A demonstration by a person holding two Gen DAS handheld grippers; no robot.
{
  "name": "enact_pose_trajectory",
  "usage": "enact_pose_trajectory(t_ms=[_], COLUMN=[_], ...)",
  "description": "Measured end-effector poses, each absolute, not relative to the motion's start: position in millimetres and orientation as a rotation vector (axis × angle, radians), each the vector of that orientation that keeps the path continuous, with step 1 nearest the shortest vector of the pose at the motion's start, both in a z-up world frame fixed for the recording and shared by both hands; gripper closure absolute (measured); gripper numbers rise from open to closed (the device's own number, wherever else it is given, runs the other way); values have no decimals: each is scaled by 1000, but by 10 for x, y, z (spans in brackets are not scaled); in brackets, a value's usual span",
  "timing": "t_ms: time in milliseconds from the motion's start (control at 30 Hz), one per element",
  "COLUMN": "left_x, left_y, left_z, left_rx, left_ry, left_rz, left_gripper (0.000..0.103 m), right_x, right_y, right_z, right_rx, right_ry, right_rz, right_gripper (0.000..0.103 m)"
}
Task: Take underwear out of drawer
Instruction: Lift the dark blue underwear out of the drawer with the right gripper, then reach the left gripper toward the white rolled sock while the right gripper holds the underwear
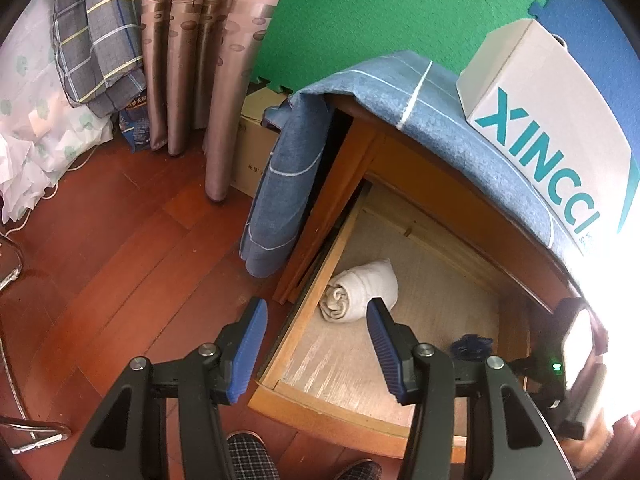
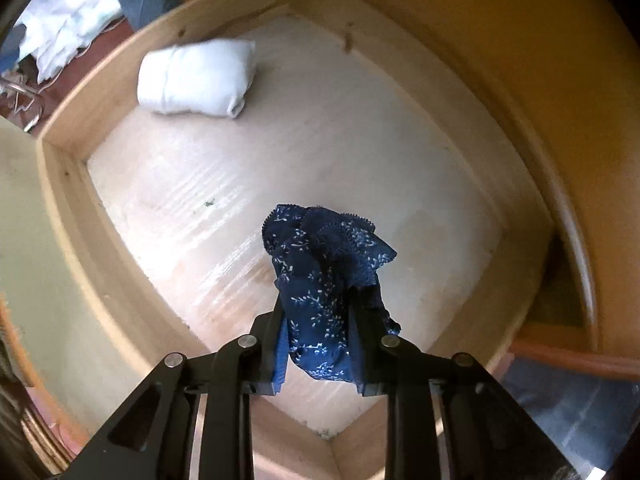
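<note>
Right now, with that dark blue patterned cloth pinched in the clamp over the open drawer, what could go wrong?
1. The right gripper pinches only part of the dark blue lace-trimmed underwear; the loose bunch beyond the fingers could slip back into the wooden drawer.
2. The trailing lace might catch on the drawer's wall as it lifts.
3. The white rolled cloth remains inside, possibly still to fetch.

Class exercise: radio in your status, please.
Right gripper shut on blue underwear, above drawer. Left gripper open, empty. White roll clear.
</note>
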State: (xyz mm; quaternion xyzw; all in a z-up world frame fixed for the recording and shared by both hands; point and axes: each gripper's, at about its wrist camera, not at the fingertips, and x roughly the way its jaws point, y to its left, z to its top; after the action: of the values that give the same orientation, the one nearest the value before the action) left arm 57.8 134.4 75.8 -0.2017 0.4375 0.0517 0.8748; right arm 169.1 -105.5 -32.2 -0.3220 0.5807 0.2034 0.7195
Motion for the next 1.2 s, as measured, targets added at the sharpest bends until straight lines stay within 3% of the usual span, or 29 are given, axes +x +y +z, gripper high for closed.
enact_pose_trajectory(t_ms=[300,667,1200], left_x=[611,883,1335], left_y=[1318,965,305], left_z=[728,711,202], left_rx=[-417,-256,376], left_ry=[951,1052,1187], left_rz=[66,-122,-373], left_gripper=[50,50,50], right_x=[1372,1137,1142], right_y=[-1490,-1817,-1770], right_z=[257,438,402], right_rx=[-413,-95,-91], right_ry=[1285,1248,1206], right_rz=[324,226,190], right_gripper=[81,81,80])
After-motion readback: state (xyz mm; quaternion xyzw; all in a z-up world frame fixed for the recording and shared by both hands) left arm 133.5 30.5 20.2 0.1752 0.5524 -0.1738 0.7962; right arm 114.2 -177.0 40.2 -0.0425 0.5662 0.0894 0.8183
